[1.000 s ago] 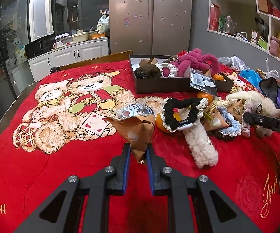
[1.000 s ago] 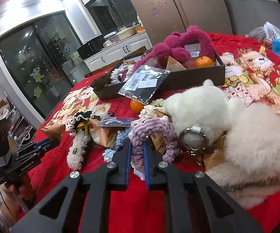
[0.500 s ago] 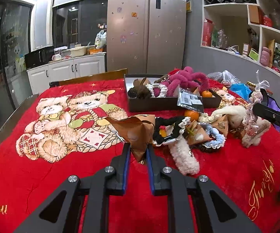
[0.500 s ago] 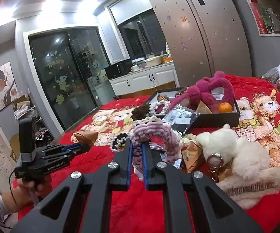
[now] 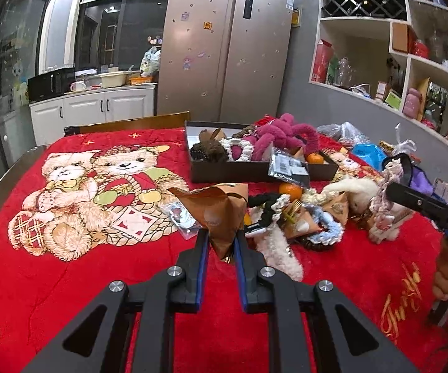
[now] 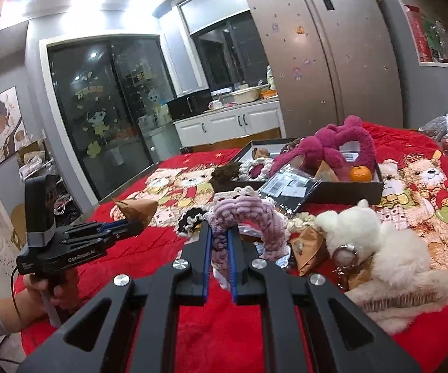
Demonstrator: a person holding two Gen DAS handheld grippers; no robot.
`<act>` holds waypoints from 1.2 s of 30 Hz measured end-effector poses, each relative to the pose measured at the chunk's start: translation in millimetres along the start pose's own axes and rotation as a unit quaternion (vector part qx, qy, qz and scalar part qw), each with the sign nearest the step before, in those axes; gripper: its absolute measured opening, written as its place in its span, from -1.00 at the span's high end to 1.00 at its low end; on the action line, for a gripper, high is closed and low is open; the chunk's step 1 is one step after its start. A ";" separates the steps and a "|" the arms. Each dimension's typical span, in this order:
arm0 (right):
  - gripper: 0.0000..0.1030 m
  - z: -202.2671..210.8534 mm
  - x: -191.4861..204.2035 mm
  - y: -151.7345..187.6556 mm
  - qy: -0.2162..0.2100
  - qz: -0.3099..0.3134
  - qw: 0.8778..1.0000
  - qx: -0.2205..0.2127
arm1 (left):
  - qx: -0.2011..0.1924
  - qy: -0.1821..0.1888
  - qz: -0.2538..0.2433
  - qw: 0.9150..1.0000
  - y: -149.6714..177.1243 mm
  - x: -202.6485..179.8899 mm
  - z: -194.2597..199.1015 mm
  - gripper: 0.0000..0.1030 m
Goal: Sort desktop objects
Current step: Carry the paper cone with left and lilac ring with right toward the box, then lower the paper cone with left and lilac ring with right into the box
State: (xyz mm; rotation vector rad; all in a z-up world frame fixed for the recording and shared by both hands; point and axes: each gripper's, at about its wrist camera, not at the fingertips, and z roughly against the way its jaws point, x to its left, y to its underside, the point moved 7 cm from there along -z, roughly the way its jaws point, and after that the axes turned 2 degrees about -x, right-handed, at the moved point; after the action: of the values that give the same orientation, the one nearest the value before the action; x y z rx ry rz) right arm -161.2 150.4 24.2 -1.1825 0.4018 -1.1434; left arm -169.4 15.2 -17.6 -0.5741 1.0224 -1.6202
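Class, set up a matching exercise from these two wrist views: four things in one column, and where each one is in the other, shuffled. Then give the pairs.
Things:
1. brown paper packet
2. lilac crocheted scrunchie
3. magenta plush toy
4. white plush bear

Places:
A. lying on the red blanket
B. in the dark box
C. in the left hand-held gripper
D. in the right hand-held gripper

Pairs: 1-C, 2-D, 3-B, 4-A

I count two tangerines (image 5: 290, 191), one dark box (image 5: 255, 172), one white plush bear (image 6: 376, 242), and my two claws (image 5: 221, 242).
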 end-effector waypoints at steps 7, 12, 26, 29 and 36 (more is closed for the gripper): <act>0.79 -1.8 -4.4 -31.5 0.003 -0.026 0.999 -0.020 | -0.011 -0.012 0.016 1.000 -28.4 3.3 -6.6 0.69; 0.79 -23.0 -1.5 -78.5 -0.002 -0.020 0.999 -0.029 | -0.026 -0.037 -0.014 0.999 -70.5 -1.6 -21.6 0.69; 0.79 -176.3 -35.1 -167.8 0.003 -0.048 0.999 0.002 | -0.014 -0.054 -0.010 0.998 -170.0 6.6 -163.1 0.68; 0.79 -210.6 -47.2 -176.8 0.024 -0.042 0.999 0.011 | -0.002 -0.052 -0.005 0.999 -178.1 12.2 -194.3 0.68; 0.79 -275.2 -85.2 -180.3 0.039 -0.056 0.997 0.038 | 0.042 -0.059 -0.007 0.997 -179.9 24.3 -248.1 0.68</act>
State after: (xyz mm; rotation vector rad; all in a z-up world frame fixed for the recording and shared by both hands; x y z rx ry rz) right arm -495.1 92.7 49.3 -1.1072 0.3522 -1.2935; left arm -468.9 81.3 4.3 -0.6135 0.8601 -1.6131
